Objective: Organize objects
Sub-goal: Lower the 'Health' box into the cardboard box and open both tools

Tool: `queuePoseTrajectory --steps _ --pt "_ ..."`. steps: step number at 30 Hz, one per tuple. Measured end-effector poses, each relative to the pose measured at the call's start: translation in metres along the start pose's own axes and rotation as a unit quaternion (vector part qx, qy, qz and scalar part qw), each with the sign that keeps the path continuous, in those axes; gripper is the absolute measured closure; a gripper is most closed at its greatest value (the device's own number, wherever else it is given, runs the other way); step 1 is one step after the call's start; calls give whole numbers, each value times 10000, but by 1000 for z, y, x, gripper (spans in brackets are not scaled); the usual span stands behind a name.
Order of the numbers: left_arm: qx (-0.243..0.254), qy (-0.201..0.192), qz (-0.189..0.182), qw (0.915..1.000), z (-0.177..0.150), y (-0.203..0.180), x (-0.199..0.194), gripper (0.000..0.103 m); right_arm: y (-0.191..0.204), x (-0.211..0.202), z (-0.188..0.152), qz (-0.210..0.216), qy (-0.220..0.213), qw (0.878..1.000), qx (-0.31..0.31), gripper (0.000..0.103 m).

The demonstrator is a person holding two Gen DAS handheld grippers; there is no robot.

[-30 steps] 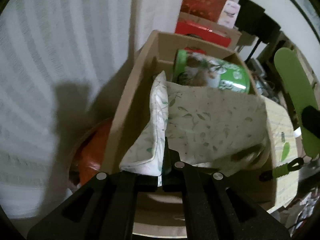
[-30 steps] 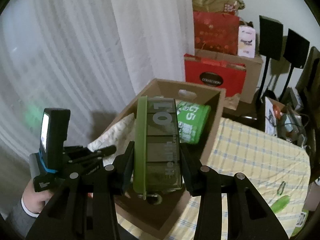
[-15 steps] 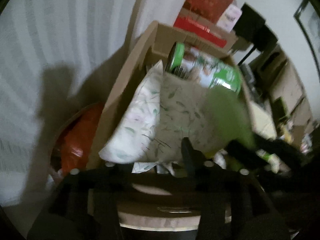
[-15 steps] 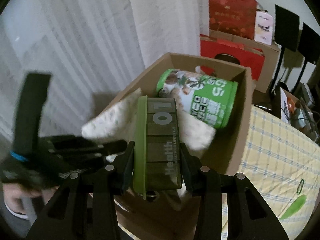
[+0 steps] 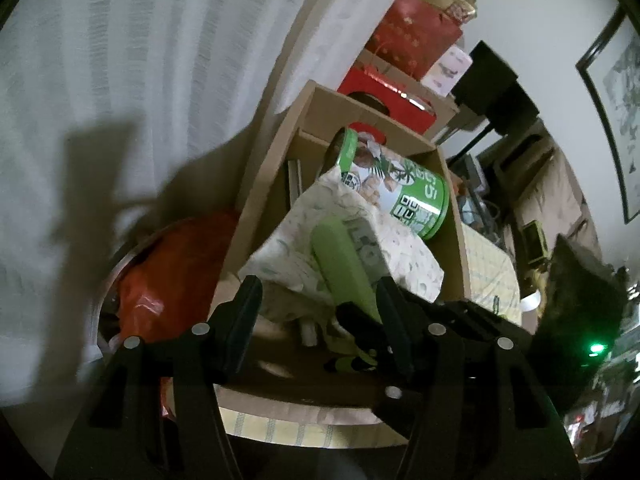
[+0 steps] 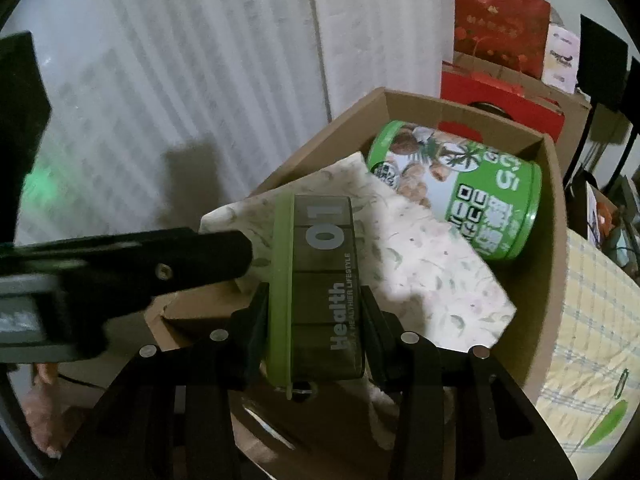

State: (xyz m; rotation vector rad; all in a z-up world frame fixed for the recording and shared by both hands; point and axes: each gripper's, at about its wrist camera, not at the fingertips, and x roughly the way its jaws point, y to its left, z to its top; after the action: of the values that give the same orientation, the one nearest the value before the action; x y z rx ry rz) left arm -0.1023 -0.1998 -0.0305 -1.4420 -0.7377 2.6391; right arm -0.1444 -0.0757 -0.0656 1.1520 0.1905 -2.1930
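Note:
An open cardboard box [image 6: 554, 216] holds a green can [image 6: 476, 192] lying on its side and a leaf-print tissue pack [image 6: 420, 268]. My right gripper [image 6: 314, 312] is shut on a green-edged dark pill box [image 6: 320, 280] marked "Health 01" and holds it over the tissue pack at the box's near end. My left gripper [image 5: 320, 296] is open and empty at the box's near left edge; in its view the pill box [image 5: 348, 256] lies over the tissue pack [image 5: 292, 240], in front of the can [image 5: 400, 184] and box [image 5: 256, 184]. The left gripper also shows at the left in the right wrist view [image 6: 120, 268].
White curtains [image 6: 180, 60] hang behind and to the left. Red gift bags and boxes [image 6: 500, 40] stack beyond the box. An orange bag [image 5: 176, 264] sits in a round bin left of the box. A yellow checked cloth [image 6: 592, 320] covers the table on the right.
My left gripper let go of the tissue pack, opened and drew back. My right gripper carried the pill box forward and down over the tissue pack in the box.

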Motion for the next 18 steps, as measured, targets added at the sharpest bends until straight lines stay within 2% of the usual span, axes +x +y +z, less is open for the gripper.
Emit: queuePoseTrajectory --steps 8,13,18 --pt "-45 10 -29 10000 -3 3 -2 47 -2 18 -2 -138 164 9995 238 60" --pt "-54 55 -31 10000 -6 2 4 46 -9 33 -4 -219 477 9979 386 58" --pt "-41 148 -20 9999 -9 1 11 46 -15 37 -5 -143 616 9967 502 57"
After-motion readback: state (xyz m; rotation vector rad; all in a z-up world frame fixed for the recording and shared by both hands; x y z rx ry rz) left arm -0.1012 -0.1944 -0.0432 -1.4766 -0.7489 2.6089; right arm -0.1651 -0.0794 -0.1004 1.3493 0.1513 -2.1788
